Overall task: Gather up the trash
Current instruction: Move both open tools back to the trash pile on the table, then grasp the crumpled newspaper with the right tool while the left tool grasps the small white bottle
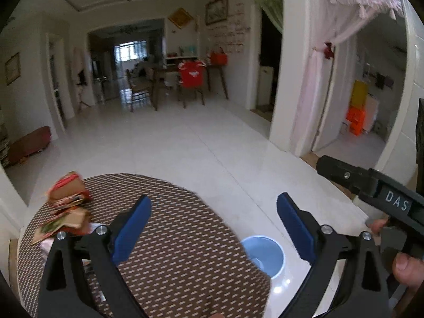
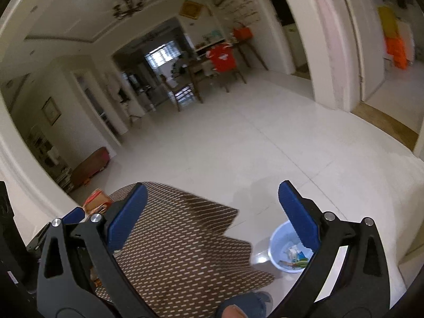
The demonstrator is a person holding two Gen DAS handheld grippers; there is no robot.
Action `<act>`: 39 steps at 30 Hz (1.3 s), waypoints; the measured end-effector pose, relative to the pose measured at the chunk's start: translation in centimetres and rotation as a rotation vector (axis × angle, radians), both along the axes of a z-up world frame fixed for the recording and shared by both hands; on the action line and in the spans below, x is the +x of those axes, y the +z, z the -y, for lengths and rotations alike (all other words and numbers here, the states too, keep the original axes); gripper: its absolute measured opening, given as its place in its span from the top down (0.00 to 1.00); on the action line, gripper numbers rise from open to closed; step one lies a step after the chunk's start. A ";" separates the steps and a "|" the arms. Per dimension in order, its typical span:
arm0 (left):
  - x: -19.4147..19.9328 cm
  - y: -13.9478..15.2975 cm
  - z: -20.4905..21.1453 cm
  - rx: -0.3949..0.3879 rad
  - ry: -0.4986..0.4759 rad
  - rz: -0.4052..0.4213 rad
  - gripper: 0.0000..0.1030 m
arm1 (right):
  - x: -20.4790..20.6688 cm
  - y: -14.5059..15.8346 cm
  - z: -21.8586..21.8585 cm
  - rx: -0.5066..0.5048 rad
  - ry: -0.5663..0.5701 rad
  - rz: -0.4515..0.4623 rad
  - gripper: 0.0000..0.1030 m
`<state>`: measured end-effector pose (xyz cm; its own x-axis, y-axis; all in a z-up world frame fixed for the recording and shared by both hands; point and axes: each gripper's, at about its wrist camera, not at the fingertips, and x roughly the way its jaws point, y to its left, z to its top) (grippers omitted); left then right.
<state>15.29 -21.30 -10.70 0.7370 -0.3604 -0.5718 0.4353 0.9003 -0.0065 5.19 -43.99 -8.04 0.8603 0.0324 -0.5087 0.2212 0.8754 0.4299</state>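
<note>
Both wrist views overlook table [image 1: 185,238] and bin [image 2: 281,241].

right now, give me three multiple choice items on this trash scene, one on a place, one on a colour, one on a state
1. Where does the light blue bin stand?
A. on the floor beside the round table
B. on the table
C. under a dining chair

2. What colour are the pads of the right gripper?
A. red
B. blue
C. green

3. How does the left gripper stand?
A. shut on a wrapper
B. shut on nothing
C. open, nothing between its fingers

Key: 1 A, the bin sits on white tile past the table's edge; 2 B, both pads show blue; 3 C, a wide gap with only table and floor behind.
</note>
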 end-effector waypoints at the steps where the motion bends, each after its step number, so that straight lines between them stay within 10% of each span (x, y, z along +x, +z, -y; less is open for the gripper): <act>1: -0.4 0.2 -1.2 -0.006 0.019 0.004 0.09 | 0.3 0.5 -0.8 -0.007 0.017 0.004 0.06; 16: -3.7 0.4 -16.6 -0.030 0.250 0.057 0.09 | 2.8 1.6 -13.7 -0.082 0.294 -0.002 0.06; 39: -5.9 -10.1 -31.4 0.034 0.438 -0.142 0.10 | 7.0 -6.8 -29.2 -0.108 0.628 -0.191 0.06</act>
